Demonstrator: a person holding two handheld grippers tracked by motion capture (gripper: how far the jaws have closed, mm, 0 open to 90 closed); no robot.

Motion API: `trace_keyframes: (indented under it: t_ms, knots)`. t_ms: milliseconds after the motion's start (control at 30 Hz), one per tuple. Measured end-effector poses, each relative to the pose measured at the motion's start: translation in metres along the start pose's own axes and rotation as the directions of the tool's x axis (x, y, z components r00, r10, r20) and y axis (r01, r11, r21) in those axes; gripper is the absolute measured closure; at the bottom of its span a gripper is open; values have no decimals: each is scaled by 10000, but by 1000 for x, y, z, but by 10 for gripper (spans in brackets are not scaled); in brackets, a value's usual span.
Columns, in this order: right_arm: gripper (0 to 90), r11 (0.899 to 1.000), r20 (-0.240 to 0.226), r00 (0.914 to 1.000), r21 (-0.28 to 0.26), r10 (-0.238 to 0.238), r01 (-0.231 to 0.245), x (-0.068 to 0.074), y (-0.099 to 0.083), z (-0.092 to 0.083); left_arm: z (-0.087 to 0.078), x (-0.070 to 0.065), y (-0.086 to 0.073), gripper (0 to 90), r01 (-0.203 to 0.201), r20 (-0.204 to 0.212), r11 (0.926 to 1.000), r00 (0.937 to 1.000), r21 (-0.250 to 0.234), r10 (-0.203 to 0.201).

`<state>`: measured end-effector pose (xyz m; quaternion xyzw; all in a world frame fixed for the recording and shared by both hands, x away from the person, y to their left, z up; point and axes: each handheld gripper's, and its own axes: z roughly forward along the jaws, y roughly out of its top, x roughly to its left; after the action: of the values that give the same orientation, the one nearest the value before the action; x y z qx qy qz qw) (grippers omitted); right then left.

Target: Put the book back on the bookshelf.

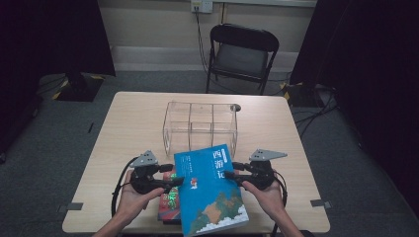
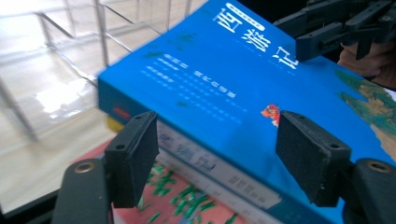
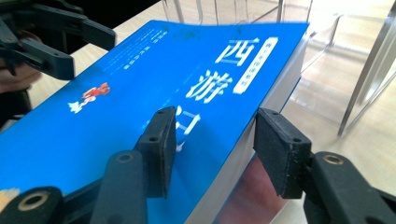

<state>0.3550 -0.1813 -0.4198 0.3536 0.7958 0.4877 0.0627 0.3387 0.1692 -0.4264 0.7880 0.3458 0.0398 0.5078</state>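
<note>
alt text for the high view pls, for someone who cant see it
A person's two hands hold the left gripper and right gripper at opposite side edges of a blue book, which is on a red book on a wooden table. Behind stands a clear divided organizer.

Glossy paper book [image 1: 211,190], clear plastic organizer [image 1: 200,126]

A black folding chair [image 1: 243,55] stands on grey carpet [image 1: 44,128] behind the wooden table [image 1: 128,118], dark curtains [image 1: 54,34] at both sides.
</note>
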Motion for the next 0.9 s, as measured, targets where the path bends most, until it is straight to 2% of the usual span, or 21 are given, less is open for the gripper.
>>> trace_keyframes:
  t_ms: [100, 167, 267, 333, 400, 500, 533, 600, 667, 800, 900]
  knots:
    - [505, 9999, -50, 10000, 97, 61, -61, 3, -3, -3, 4, -3, 1, 267, -103, -344, 9999, 9994, 72, 106]
    - [511, 9999, 6, 10000, 136, 35, -36, 5, -4, -5, 4, -3, 2, 300, -199, -445, 9997, 9988, 135, 205]
    - [510, 9997, 234, 9997, 250, -89, 83, 11, -4, -7, 9, -8, 7, 315, -472, -937, 9987, 9944, 195, 488]
    - [506, 9996, 442, 9990, 298, -30, 17, 16, -5, -10, 16, -12, 9, 238, -731, -1034, 9969, 9918, 291, 757]
    - [504, 9997, 534, 9986, 229, 57, -69, 20, -10, -14, 23, -16, 12, 150, -809, -1134, 9959, 9899, 402, 850]
    - [501, 10000, 568, 9984, 68, 12, -16, 23, -15, -19, 26, -14, 12, 145, -795, -1020, 9964, 9914, 287, 820]
    - [493, 10000, 578, 9983, 20, -62, 61, 23, -16, -19, 24, -12, 11, 153, -657, -883, 9974, 9938, 291, 680]
    - [416, 10000, 478, 9988, 68, -67, 64, 22, -15, -17, 21, -7, 9, 178, -326, -528, 9991, 9980, 277, 340]
    - [347, 9999, 495, 9988, 160, -55, 47, 21, -12, -12, 19, -4, 6, 199, -182, -221, 9996, 9996, 216, 187]
    - [270, 9998, 618, 9981, 200, -65, 53, 18, -7, -3, 19, -3, 6, 197, -205, -139, 9994, 9997, 261, 209]
    - [252, 9998, 637, 9980, 211, 42, -55, 17, -6, 0, 20, 0, 5, 187, 7, -5, 9997, 10000, 257, -7]
